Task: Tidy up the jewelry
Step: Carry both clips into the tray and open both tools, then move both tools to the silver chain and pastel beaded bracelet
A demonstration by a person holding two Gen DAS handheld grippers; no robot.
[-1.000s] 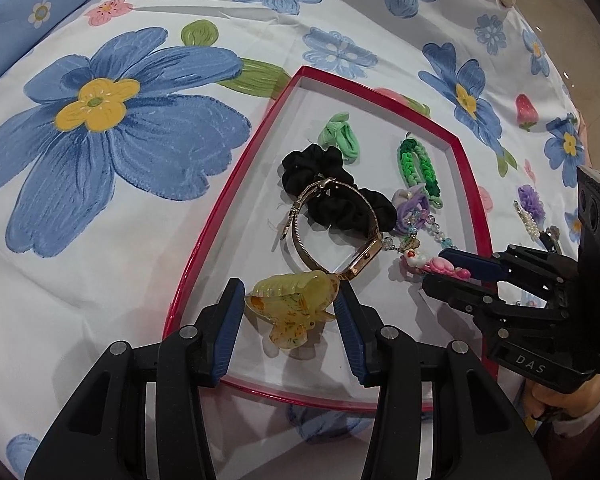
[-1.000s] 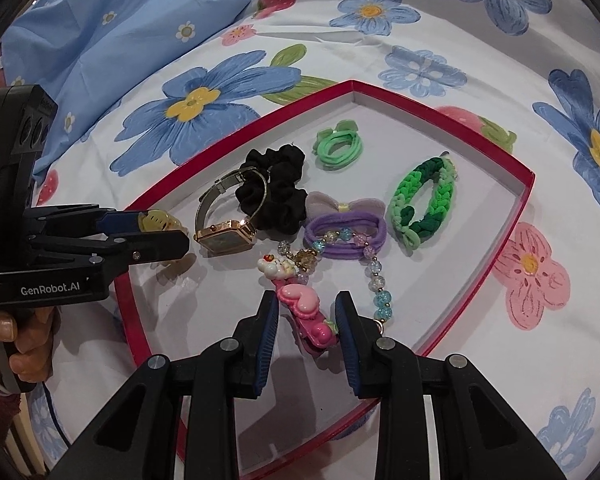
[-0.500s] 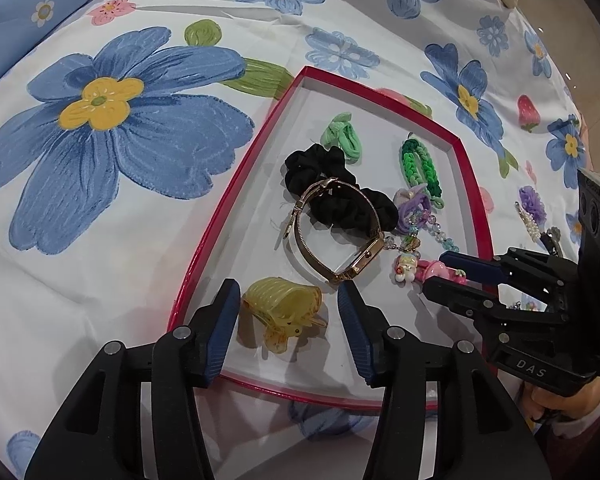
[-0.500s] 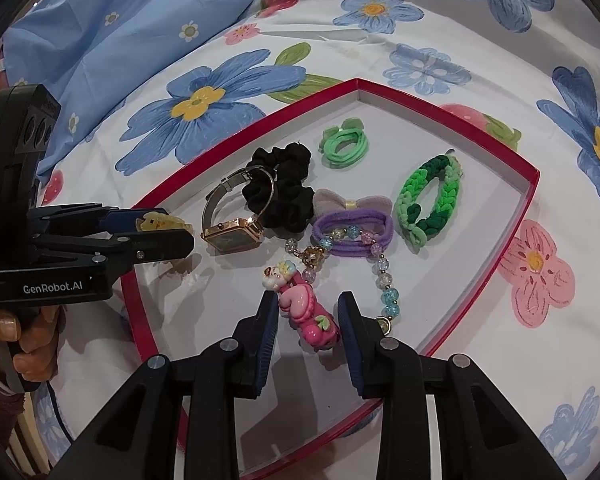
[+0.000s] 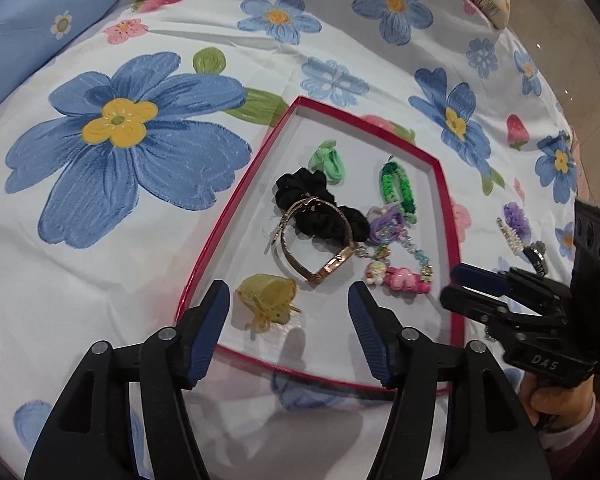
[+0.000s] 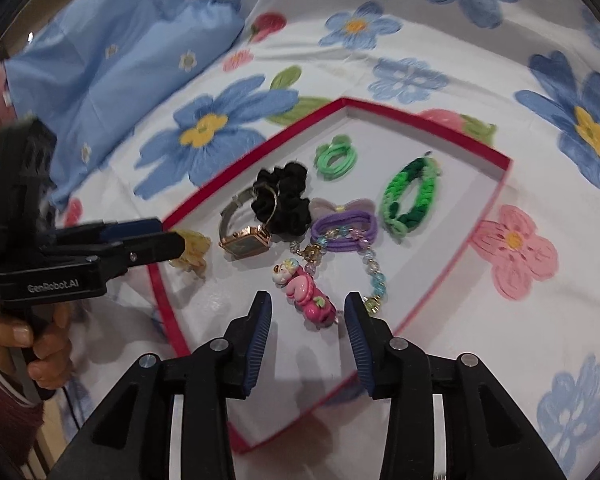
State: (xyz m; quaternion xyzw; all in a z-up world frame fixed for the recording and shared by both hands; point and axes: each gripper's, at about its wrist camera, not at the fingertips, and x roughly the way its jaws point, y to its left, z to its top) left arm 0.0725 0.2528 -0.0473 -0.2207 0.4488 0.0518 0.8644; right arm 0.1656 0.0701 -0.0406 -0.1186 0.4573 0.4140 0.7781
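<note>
Yellow claw clip (image 5: 269,298) is seen lying inside the red-rimmed tray (image 5: 236,204), between the spread left gripper (image 5: 288,312) fingers, ungripped. The right gripper (image 6: 307,316) is spread around the pink charm (image 6: 312,300).

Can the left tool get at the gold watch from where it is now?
Probably yes: the left tool is open, and the gold watch lies just ahead. The yellow claw clip sits off to its left.
</note>
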